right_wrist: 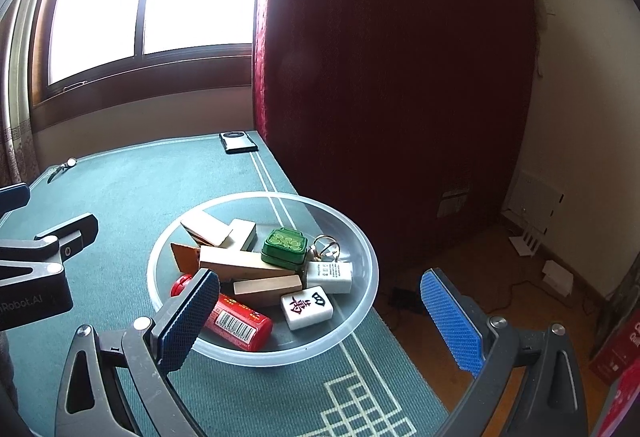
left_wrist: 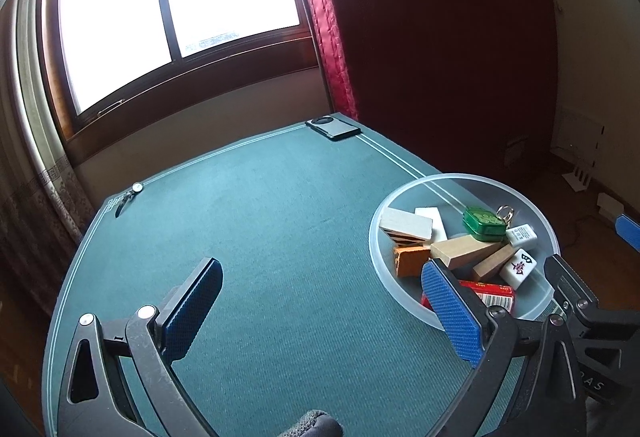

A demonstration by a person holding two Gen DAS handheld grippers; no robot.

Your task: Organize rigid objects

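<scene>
A clear plastic bowl [left_wrist: 520, 193] [right_wrist: 360, 277] sits near the green table's right edge. In it lie several wooden blocks [right_wrist: 244, 265], an orange block [right_wrist: 185, 257], a green box [right_wrist: 284, 247], a mahjong tile [right_wrist: 306, 307], a white tile [right_wrist: 330, 277], a key ring [right_wrist: 326, 247] and a red container [right_wrist: 236, 321]. My right gripper [right_wrist: 322, 317] hangs open and empty just above the bowl's near side. My left gripper [left_wrist: 324, 309] is open over bare cloth left of the bowl, its right finger overlapping the rim.
A dark phone [left_wrist: 333, 127] lies at the far table corner and a wristwatch [left_wrist: 128, 197] near the far left edge. A red curtain [right_wrist: 380, 77] hangs behind. Right of the table edge is wooden floor with cables [right_wrist: 520, 285].
</scene>
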